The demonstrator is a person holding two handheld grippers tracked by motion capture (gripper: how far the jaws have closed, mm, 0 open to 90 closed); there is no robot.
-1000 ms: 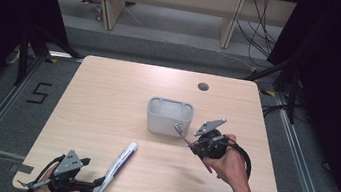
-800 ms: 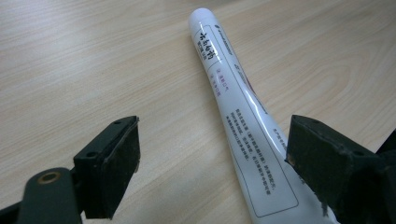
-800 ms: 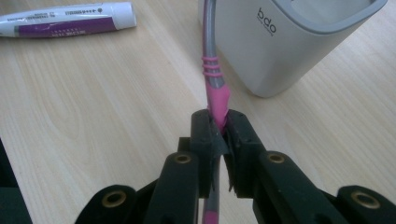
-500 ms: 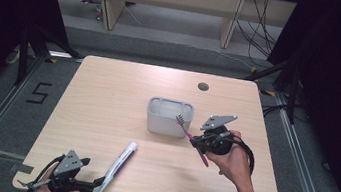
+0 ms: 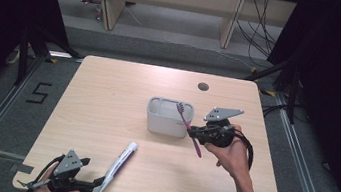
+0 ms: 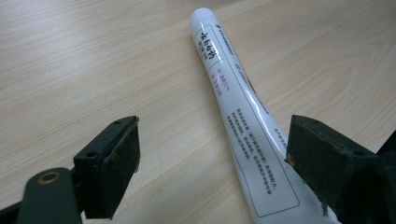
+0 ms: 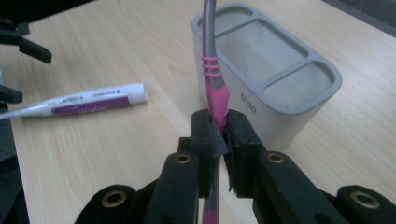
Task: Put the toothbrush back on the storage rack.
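Observation:
My right gripper (image 5: pixel 194 131) (image 7: pixel 219 129) is shut on the pink and grey toothbrush (image 5: pixel 186 121) (image 7: pixel 213 79) at mid-handle. The brush tilts up and to the left, its bristle head at the right rim of the grey compartment holder (image 5: pixel 164 124) (image 7: pixel 275 116). The holder stands upright at the table's middle. A white toothpaste tube (image 5: pixel 118 165) (image 6: pixel 233 93) (image 7: pixel 88 100) lies flat near the front left. My left gripper (image 5: pixel 95 185) (image 6: pixel 215 149) rests at the front edge, open wide, with the tube's flat end between its jaws, close to the right pad (image 6: pixel 317 163).
The wooden table (image 5: pixel 107 97) has a small round hole (image 5: pixel 203 86) at its back right. A floor marking "5" (image 5: pixel 39 92) lies to the left. Shelf legs and cables stand beyond the far edge.
My right gripper has lifted and shifted slightly right, and the toothbrush head has risen from the holder's front wall to its right rim. The left gripper and the tube have stayed still.

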